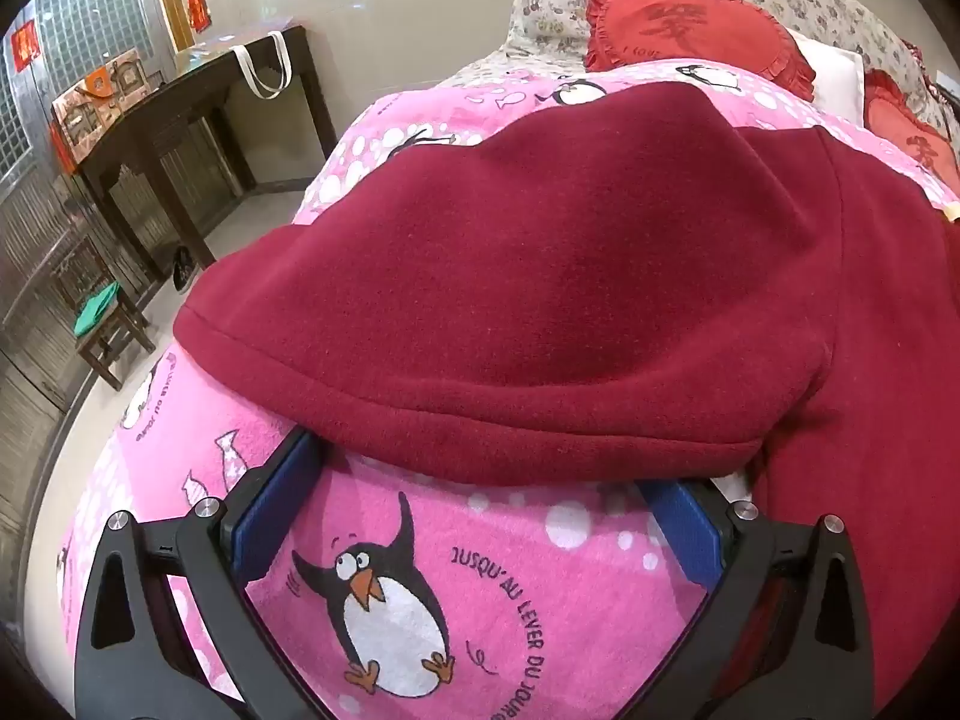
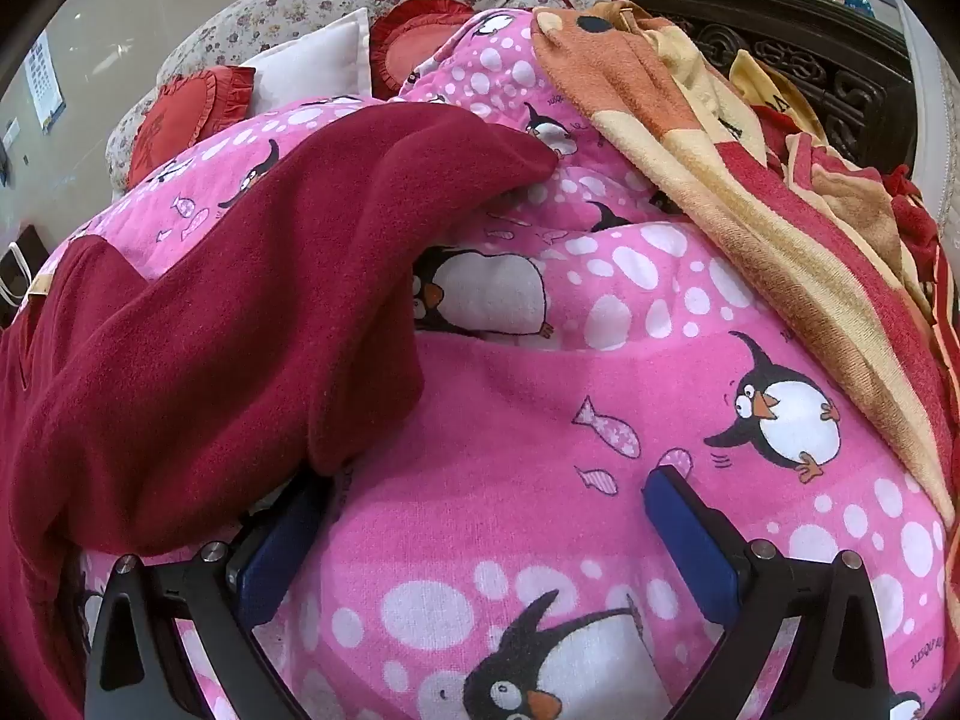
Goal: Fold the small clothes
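One rumpled maroon fleece garment (image 1: 540,276) on pink penguin blanket (image 1: 480,570), both tools released.

The left gripper (image 1: 480,498) tilts steeply downward, its blue-padded fingers (image 1: 282,516) spread as wide as they go, nothing pinched between them; the right gripper (image 2: 486,534) tilts down likewise, fingers (image 2: 690,534) fully parted, the gap between them bare.

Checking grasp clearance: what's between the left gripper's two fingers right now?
Left wrist view: only the pink penguin blanket shows between the open left gripper fingers. The dark red garment drapes over both fingertips; no pinch visible.
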### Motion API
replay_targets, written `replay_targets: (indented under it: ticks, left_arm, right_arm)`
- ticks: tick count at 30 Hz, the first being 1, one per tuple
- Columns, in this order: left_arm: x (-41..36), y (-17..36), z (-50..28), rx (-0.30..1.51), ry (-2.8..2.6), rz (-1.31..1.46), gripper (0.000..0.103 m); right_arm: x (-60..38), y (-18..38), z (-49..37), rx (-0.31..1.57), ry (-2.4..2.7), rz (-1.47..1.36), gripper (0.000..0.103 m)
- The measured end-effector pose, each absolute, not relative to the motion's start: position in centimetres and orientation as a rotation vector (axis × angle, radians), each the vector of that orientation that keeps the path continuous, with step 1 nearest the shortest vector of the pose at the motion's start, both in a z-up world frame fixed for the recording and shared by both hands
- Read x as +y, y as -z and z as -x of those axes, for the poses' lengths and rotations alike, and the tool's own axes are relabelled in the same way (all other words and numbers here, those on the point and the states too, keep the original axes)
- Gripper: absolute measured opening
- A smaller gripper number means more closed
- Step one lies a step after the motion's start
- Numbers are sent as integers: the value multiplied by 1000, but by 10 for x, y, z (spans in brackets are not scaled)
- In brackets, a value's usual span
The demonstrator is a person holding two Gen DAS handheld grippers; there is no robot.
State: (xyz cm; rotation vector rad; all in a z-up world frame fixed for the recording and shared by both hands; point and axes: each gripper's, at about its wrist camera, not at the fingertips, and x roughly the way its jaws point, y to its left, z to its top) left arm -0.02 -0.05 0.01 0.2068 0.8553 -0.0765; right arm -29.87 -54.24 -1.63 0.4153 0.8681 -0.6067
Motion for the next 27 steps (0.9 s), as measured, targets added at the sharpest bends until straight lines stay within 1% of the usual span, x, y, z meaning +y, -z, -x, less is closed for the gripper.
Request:
replay_targets:
  ticks: [15, 17, 21, 24, 27]
  left_arm:
    - [0, 0, 0, 859, 79, -200, 103]
    - [2, -2, 0, 892, 99, -210, 103]
    - [13, -10, 3, 1009, 203, -235, 102]
    - [23, -24, 23, 1016, 225, -180, 102]
    - [26, -42, 44, 970, 236, -178, 102]
  right_arm:
    - [-542, 16, 299, 866, 608, -416, 103]
    - [-542, 16, 298, 871, 609, -410, 103]
    - [-542, 13, 298, 868, 611, -409, 103]
    - [-542, 16, 297, 869, 616, -407, 103]
    - [-539, 15, 297, 878, 625, -411, 103]
